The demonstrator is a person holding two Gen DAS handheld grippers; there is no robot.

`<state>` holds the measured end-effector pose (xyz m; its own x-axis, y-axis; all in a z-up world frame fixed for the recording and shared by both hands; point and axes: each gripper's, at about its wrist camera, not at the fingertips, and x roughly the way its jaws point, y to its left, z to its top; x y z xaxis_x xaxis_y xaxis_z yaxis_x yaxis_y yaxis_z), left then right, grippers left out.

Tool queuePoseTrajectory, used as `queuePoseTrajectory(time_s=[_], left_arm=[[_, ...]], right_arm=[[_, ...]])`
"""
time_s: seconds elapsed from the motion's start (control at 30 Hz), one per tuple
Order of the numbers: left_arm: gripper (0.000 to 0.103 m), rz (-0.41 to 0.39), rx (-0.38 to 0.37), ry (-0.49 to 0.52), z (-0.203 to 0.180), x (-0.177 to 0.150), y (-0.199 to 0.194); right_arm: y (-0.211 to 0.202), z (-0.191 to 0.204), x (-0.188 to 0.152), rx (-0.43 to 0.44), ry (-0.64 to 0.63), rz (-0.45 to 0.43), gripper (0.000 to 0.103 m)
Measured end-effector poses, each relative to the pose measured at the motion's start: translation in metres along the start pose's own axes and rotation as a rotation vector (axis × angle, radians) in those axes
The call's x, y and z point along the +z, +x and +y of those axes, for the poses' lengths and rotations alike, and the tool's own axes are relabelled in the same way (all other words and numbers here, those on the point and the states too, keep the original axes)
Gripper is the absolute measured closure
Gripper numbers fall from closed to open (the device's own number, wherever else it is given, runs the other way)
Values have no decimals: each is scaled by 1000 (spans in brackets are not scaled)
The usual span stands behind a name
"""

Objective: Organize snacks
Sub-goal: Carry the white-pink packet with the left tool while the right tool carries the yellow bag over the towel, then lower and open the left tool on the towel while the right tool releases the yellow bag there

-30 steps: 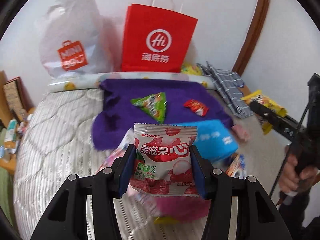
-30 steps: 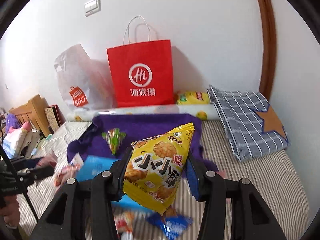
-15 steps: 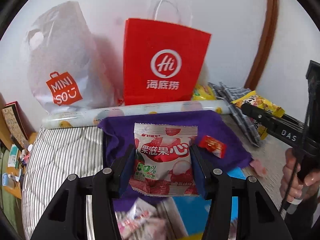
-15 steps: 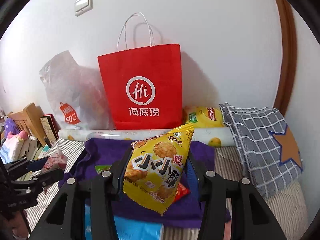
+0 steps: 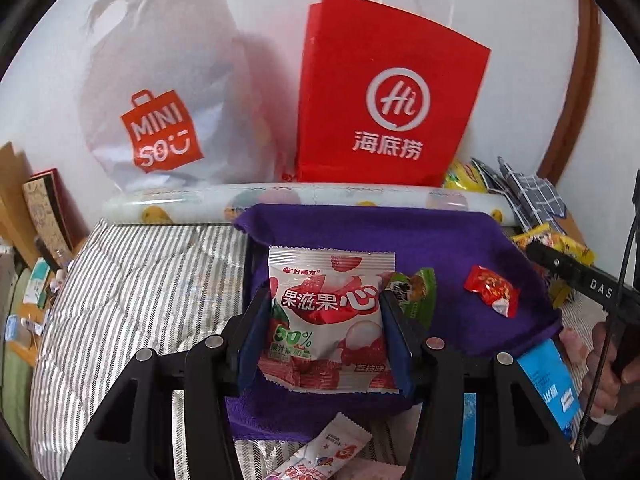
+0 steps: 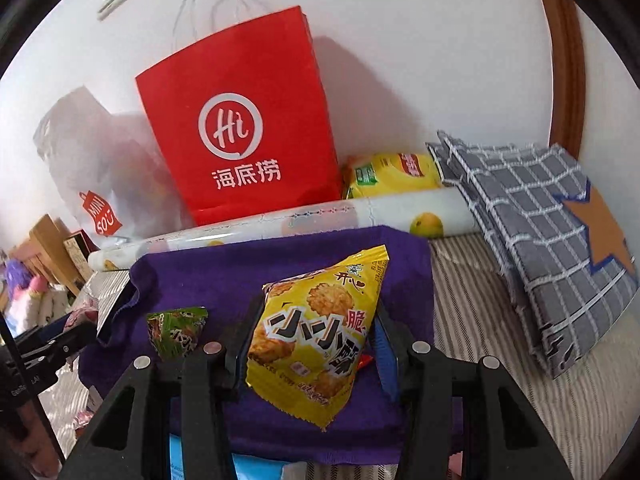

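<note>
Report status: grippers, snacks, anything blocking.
Left gripper shut on lychee jelly packet. Right gripper shut on yellow cracker bag. Both over purple cloth. Nothing blocking.

Left hand-held gripper [image 5: 326,320] and right hand-held gripper [image 6: 316,336] — both raised, each clamped on something.

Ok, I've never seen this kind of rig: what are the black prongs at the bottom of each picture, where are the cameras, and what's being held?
No robot here: a person holds a two-finger gripper in each hand, with a fisheye camera looking along its fingers. The left gripper is shut on a pink-and-white lychee candy packet. The right gripper is shut on a yellow rice-cracker bag. Below them a purple cloth lies on a striped bed, carrying a green triangular snack packet and a small red wrapped snack. A red paper bag stands against the wall.
</note>
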<state>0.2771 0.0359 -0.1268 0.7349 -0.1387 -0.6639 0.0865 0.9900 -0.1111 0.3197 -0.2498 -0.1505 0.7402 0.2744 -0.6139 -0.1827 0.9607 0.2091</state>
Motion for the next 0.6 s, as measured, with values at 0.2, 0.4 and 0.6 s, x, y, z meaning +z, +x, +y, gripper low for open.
queuePoseTrajectory(time_s=[0.2, 0.4, 0.6], left_arm=[[50, 13, 12, -29, 5, -1, 7], [50, 37, 23, -40, 8, -4, 14], [50, 46, 20, -30, 5, -5, 16]], right_arm=[[8, 3, -5, -46, -33, 7, 56], [9, 8, -7, -24, -32, 17, 56], [8, 8, -6, -15, -22, 17, 56]])
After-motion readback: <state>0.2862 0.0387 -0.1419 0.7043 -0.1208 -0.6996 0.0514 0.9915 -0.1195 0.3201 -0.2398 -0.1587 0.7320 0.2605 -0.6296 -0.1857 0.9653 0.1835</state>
